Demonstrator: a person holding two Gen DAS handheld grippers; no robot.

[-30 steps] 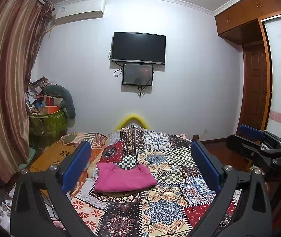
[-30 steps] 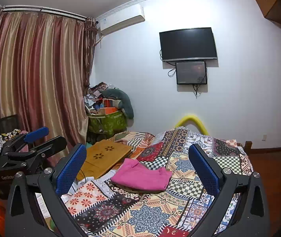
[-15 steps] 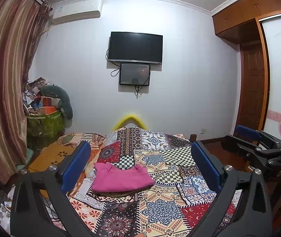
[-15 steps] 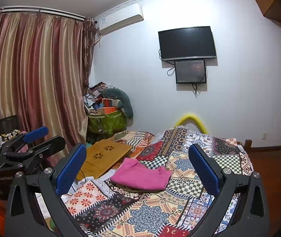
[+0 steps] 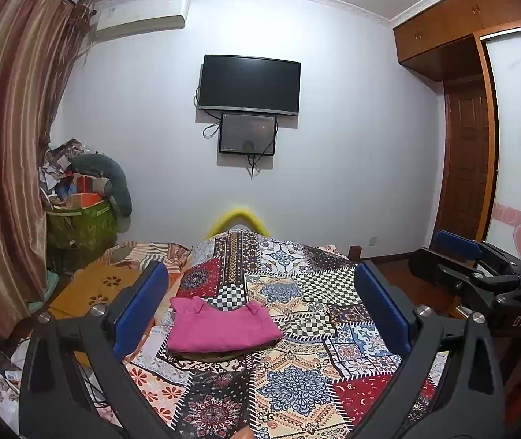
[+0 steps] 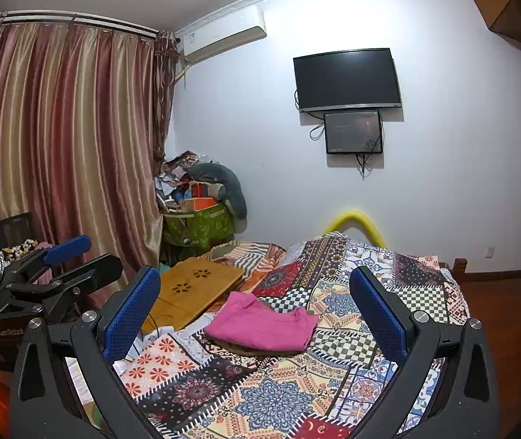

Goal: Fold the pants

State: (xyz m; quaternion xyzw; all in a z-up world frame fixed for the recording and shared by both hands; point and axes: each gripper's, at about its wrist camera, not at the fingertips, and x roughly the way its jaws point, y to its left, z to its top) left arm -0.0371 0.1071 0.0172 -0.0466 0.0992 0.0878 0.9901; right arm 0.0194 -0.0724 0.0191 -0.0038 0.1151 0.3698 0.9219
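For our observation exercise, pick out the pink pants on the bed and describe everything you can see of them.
The pink pants are a bright magenta, soft-looking cloth, already folded into a flat, roughly rectangular bundle of several layers. Two small bumps stick up along the far edge. The bundle lies on the patchwork bedspread, on the side towards the curtain, near a wooden tray. Something dark and flat peeks out from under its near edge; what it is cannot be told. Neither gripper touches the pants; both jaws are open.

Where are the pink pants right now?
The pink pants lie folded on the patchwork bedspread, toward its left side, just right of the wooden lap tray. Both open grippers are held back from them.
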